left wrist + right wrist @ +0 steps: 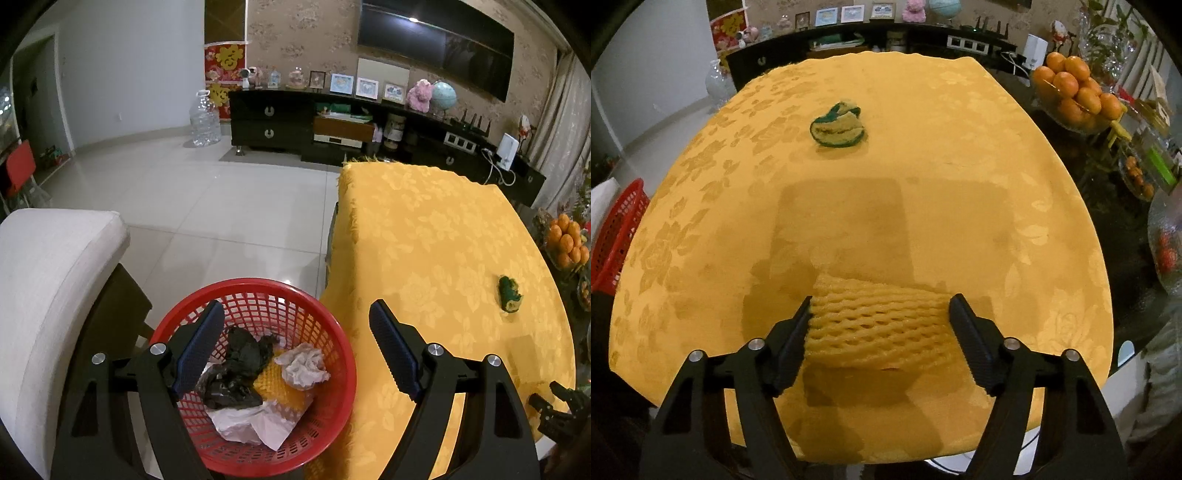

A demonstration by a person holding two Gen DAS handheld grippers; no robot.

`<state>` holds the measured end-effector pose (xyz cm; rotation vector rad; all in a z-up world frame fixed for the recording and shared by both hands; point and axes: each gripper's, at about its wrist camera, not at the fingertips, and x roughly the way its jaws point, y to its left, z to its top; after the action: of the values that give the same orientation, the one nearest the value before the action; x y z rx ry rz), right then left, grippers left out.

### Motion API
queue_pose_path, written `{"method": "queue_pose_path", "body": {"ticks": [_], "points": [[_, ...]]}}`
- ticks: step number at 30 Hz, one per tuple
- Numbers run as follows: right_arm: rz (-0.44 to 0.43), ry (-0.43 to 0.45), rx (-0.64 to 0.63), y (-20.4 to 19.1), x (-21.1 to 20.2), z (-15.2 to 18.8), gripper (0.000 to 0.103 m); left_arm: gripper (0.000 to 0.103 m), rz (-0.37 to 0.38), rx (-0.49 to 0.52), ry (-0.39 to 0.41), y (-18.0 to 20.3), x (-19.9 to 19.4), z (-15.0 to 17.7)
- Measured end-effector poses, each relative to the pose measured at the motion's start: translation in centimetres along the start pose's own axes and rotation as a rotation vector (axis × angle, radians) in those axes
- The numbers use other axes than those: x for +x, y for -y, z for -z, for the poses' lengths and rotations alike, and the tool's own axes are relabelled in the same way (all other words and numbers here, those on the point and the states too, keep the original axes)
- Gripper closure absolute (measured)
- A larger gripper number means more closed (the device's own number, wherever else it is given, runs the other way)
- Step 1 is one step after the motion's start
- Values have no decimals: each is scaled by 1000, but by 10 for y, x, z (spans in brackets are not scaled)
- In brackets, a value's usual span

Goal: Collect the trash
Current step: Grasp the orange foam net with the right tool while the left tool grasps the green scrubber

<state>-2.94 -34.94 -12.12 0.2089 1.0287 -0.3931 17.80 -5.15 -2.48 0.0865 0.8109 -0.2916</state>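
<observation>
A red plastic basket (pixel 332 332) sits beside the yellow-clothed table (pixel 424 240). It holds crumpled paper (pixel 304 369), a dark bag, white plastic and a yellow foam net. My left gripper (pixel 295 343) is open and empty, hovering over the basket. In the right wrist view, my right gripper (pixel 881 332) is open around a yellow foam fruit net (pixel 875 325) lying on the table (pixel 923 129); the fingers stand on either side of it. A green-and-yellow peel scrap (pixel 837 126) lies farther back on the cloth; it also shows in the left wrist view (pixel 509 293).
A white cushioned chair (pixel 48 295) stands left of the basket. Bowls of oranges (pixel 1075 92) and glassware crowd the dark table to the right. A TV cabinet (pixel 332 125) and a water jug (pixel 205 118) stand at the far wall. The basket's rim (pixel 617 236) shows left of the table.
</observation>
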Motion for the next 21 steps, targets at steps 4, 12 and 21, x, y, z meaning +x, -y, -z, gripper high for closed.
{"method": "queue_pose_path", "body": {"ticks": [4, 12, 21], "points": [[-4, 6, 3, 3, 0, -2, 40, 25, 1, 6, 5, -1, -1, 0], [38, 18, -50, -3, 4, -6, 52, 25, -1, 35, 9, 8, -1, 0], [4, 86, -5, 2, -9, -26, 60, 25, 13, 78, 6, 28, 3, 4]]}}
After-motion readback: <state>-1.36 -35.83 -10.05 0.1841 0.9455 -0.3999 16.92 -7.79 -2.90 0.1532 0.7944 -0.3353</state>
